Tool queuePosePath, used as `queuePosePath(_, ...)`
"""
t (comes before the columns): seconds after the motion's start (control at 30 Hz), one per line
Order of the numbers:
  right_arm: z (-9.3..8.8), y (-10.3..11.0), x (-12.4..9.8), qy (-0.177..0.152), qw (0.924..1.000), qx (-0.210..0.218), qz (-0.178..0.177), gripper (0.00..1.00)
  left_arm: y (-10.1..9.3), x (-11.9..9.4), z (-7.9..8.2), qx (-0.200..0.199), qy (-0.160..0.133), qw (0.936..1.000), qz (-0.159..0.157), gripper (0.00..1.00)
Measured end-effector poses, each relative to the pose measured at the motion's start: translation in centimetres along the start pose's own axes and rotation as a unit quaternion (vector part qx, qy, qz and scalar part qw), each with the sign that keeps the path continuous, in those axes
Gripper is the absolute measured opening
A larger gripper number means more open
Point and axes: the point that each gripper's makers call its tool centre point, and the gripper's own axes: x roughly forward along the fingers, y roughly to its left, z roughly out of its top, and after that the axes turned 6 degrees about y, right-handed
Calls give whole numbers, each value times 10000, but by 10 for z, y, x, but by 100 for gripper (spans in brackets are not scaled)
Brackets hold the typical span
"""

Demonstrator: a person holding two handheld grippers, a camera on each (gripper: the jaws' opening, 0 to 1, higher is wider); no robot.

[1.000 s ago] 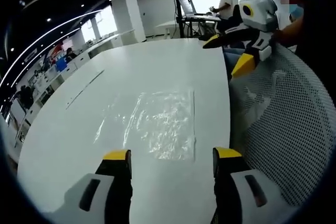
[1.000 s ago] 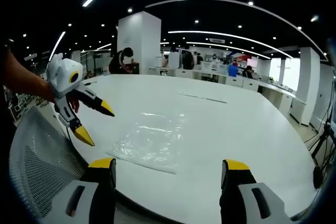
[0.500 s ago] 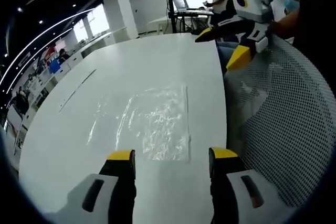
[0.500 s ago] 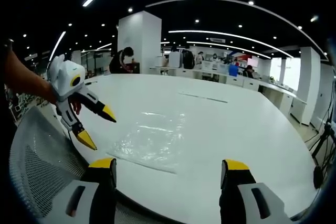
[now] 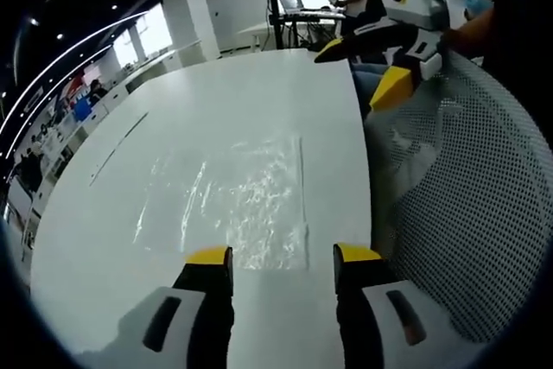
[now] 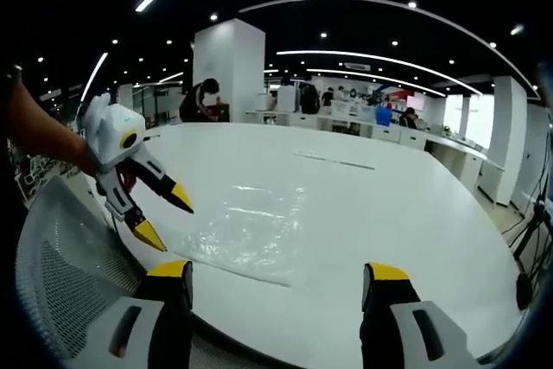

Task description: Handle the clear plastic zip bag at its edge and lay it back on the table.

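A: Left gripper [image 5: 282, 257] pose?
B: Jaws spread wide, nothing held, tips just short of the zip bag's [image 5: 246, 200] near edge.
A: Right gripper [image 6: 276, 274]?
B: Also spread, nothing held, hanging off the table's [image 6: 406, 205] edge.
A: Bag?
B: Flat on the white table, long axis running away from the left gripper.

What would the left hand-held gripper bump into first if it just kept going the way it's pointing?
Most likely the clear zip bag lying flat on the white table. The left hand-held gripper has open jaws aimed at the bag's near edge, with nothing between them. How high it sits above the table is hard to judge.
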Motion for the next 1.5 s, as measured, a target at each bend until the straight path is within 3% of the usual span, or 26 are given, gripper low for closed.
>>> queuePosePath(1.07,-1,-1,0,-7,10000,40,-1,77,-5,20,-15,-47,271,9994,-214,23)
queuePosePath(1.4,-1,-2,0,-6,10000,48,-21,76,-7,25,-16,42,442,9986,-291,20)
queuePosePath(1.5,-2,-3,0,-13,10000,57,-25,76,-6,27,-16,-102,467,9983,-326,19)
